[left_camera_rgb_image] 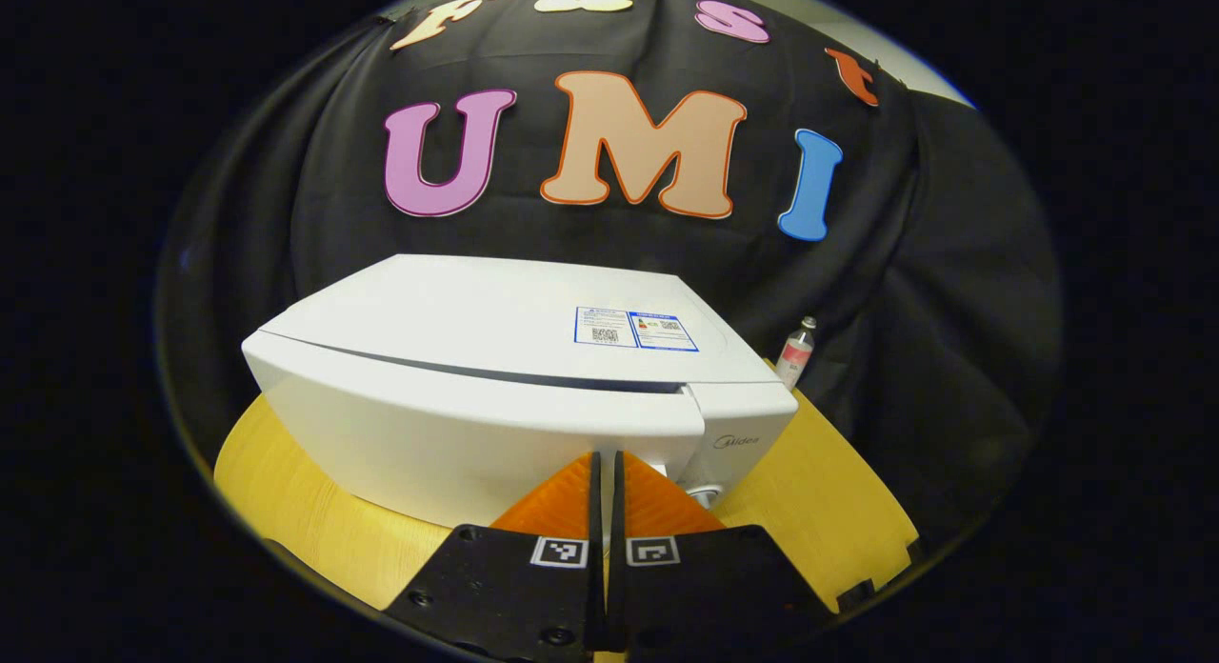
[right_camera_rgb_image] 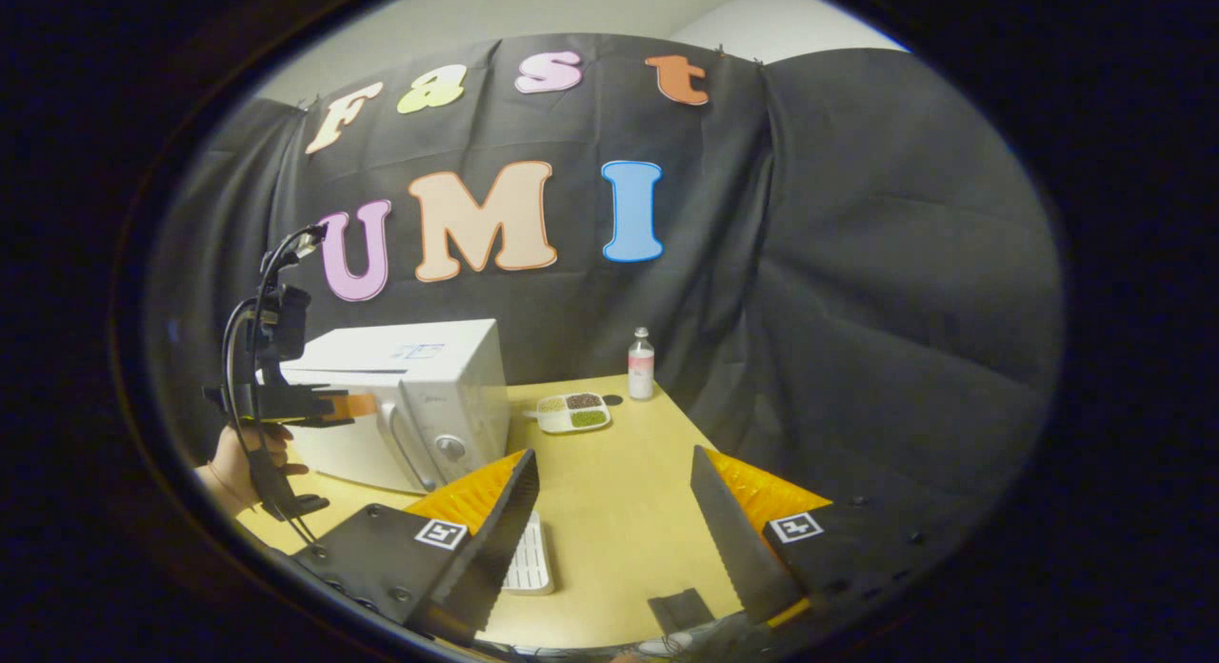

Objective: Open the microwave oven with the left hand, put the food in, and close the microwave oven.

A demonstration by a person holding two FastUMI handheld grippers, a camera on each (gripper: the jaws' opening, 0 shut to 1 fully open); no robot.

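Wooden table point(right_camera_rgb_image: 619, 511) carries closed microwave point(left_camera_rgb_image: 495, 396); food tray point(right_camera_rgb_image: 572, 411) just beside it, near bottle point(right_camera_rgb_image: 642, 363). Our left gripper point(left_camera_rgb_image: 606, 472) pinched empty, facing door; right gripper point(right_camera_rgb_image: 614, 511) gapes empty. We judge opening step pending: next, hook door handle point(right_camera_rgb_image: 405, 444).

microwave point(left_camera_rgb_image: 495, 396) | front panel, brand: seemingly "Midea" | top sticker point(left_camera_rgb_image: 635, 329): unreadable

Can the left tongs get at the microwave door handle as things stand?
Probably yes. The left tongs, shut, hang before the closed microwave, near the handle; nothing lies between. They must open first to grip it.
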